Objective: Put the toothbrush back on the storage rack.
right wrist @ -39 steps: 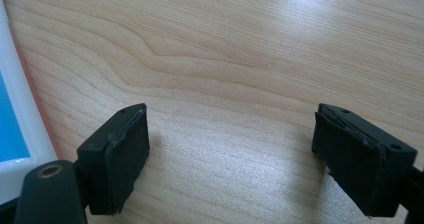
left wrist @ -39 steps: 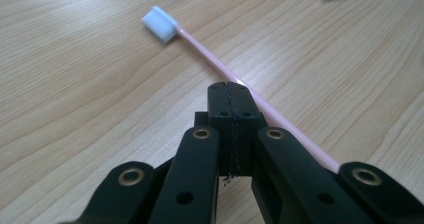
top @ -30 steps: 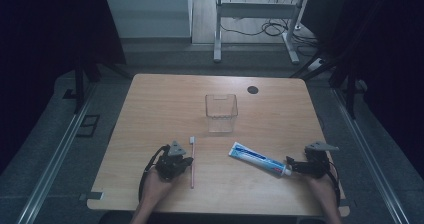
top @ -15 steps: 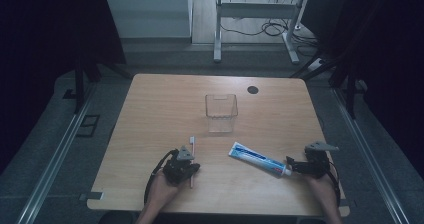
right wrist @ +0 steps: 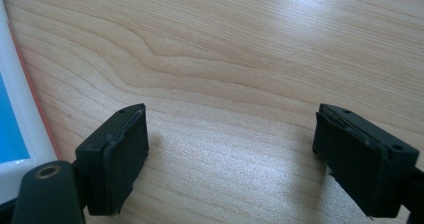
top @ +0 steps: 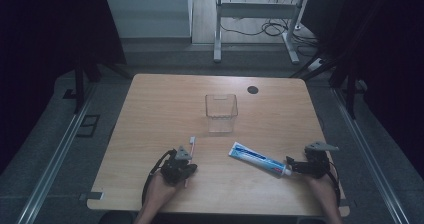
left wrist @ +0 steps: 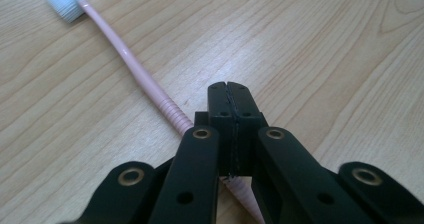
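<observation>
A pink toothbrush with a white head lies on the wooden table, left of centre. My left gripper sits over its near end. In the left gripper view the jaws are shut, pads touching, and the ribbed handle runs underneath them; I cannot tell whether it is pinched. A blue and white toothpaste tube lies at the right, cap toward my right gripper. That gripper stands open over bare wood, with the tube's edge just outside its left jaw.
A clear, square plastic container stands upright at the table's middle, beyond both items. A small black round cap sits near the far edge. Dark floor and desk legs lie beyond the table.
My left gripper has shifted slightly right and now covers the toothbrush handle's near end, which lay bare beside it before. The right gripper and the tube have not moved.
</observation>
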